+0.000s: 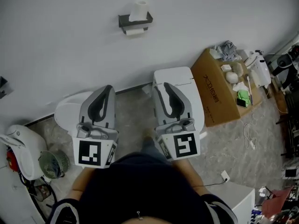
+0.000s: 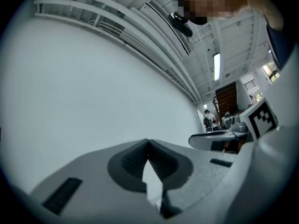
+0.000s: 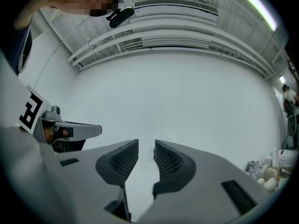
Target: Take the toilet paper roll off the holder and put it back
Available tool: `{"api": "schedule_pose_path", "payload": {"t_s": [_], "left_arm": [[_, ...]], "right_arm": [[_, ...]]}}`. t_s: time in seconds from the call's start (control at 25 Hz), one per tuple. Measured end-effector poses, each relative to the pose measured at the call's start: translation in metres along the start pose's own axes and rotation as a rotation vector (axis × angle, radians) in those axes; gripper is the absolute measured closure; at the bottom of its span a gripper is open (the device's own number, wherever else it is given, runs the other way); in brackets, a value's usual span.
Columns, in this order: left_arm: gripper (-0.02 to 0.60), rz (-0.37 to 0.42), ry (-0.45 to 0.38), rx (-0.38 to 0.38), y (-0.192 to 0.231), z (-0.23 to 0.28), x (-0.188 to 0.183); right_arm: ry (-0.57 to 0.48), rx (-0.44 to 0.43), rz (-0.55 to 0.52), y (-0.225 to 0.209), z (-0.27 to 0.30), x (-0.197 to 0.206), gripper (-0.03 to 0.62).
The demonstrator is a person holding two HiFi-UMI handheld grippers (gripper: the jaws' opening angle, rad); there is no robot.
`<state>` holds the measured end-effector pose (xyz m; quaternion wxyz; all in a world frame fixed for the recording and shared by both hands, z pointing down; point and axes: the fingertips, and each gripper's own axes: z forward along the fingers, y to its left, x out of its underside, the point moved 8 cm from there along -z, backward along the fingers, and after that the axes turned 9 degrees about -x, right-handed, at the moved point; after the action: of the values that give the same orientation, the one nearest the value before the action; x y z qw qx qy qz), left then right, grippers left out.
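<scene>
High on the white wall in the head view hangs a dark holder (image 1: 135, 21). A white toilet paper roll (image 1: 139, 9) stands upright on its top, and a second white roll (image 1: 134, 31) shows under it. Both grippers are held low near the person's body, far from the holder, and point at the wall. My left gripper (image 1: 109, 87) (image 2: 148, 141) is shut, its tips touching with nothing between them. My right gripper (image 1: 163, 85) (image 3: 146, 143) is open by a narrow gap and holds nothing. Neither gripper view shows the holder.
A white toilet (image 1: 180, 94) stands against the wall under the right gripper. To its right sits an open cardboard box (image 1: 219, 90) holding several small items. A small fan (image 1: 51, 164) and a white appliance (image 1: 21, 148) are at the lower left. Cables lie on the floor at right.
</scene>
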<state>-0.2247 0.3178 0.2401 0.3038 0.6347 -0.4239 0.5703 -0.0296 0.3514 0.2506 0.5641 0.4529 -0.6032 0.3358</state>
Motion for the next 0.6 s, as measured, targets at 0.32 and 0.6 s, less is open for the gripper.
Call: {"api": "schedule_pose_path", "payload": {"t_s": [0.32,0.6], "left_arm": [[0.58,-0.019,0.002,-0.063,-0.018,0.091,0.005],[0.58,0.01,0.003,-0.132,-0.035,0.146,0.012]], "right_arm": [[0.024,-0.079,0.009,-0.088,0.057,0.012,0.437],[-0.003,-0.153,0.039,-0.144,0.094,0.025,0.43]]}}
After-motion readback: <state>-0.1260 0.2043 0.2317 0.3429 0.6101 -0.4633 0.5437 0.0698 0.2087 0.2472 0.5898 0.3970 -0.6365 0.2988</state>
